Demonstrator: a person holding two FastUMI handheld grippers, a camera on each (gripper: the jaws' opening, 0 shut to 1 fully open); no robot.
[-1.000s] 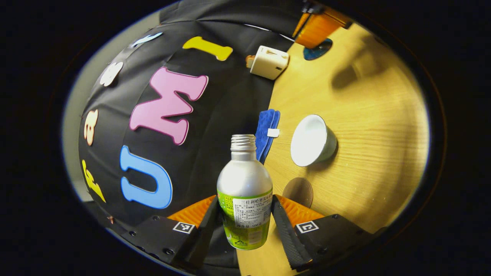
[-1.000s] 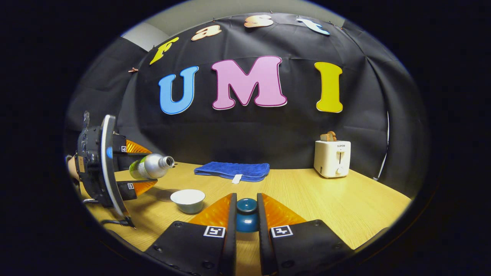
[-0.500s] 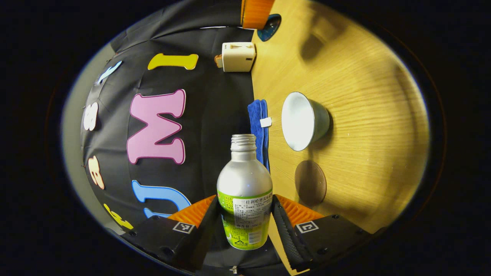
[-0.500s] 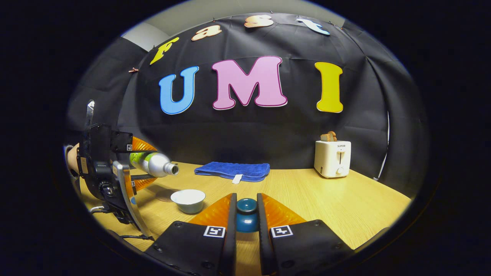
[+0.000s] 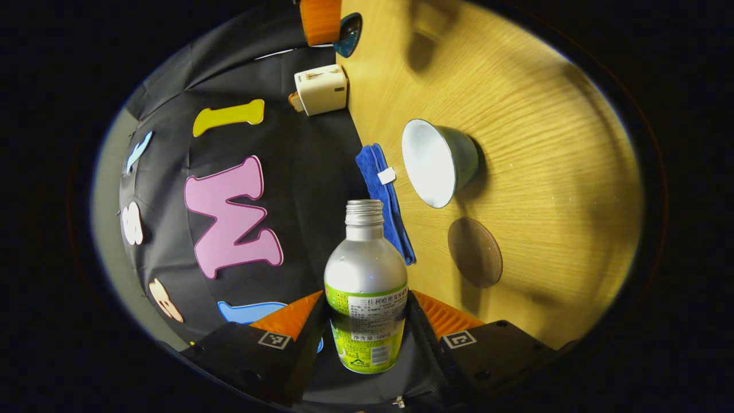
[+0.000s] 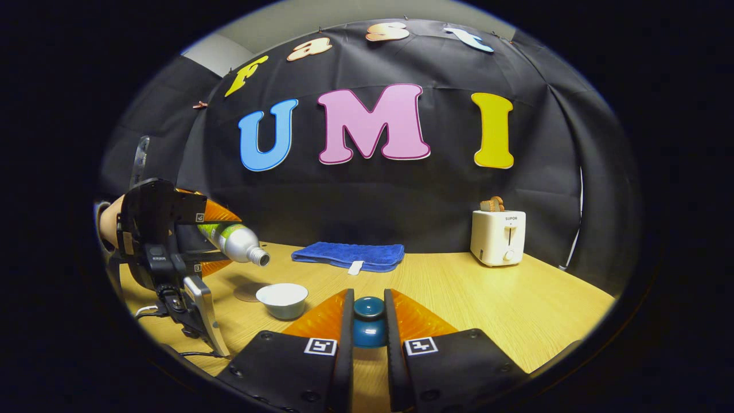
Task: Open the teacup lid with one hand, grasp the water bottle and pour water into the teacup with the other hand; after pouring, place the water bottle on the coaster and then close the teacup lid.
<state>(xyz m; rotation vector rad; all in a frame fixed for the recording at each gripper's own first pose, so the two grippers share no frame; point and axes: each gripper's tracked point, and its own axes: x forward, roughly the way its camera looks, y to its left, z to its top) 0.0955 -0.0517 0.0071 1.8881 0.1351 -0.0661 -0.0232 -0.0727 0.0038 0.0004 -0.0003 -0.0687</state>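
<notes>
A pour in the making: the left gripper (image 6: 221, 244) clamps both fingers on the lower body of the uncapped water bottle (image 5: 366, 287) and holds it tipped with its open mouth aimed down toward the teacup (image 6: 282, 299), seemingly to send water into the bowl. No stream can be made out at the bottle's mouth. The white-lined cup stands open on the wooden table (image 6: 516, 310), just beside the round brown coaster (image 5: 475, 252), which lies bare, by the task the bottle's landing spot once pouring ends. To the cup's right the right gripper (image 6: 369, 327) has its fingers closed tight on the knob of the dark blue teacup lid (image 6: 368, 322), holding it low over the table and apart from the cup, apparently out of the water's path and near enough to go back on afterwards. At the back of the table, clear of the work, a folded blue cloth (image 6: 348, 254) and a white toaster (image 6: 497, 236) sit by the booth wall.
</notes>
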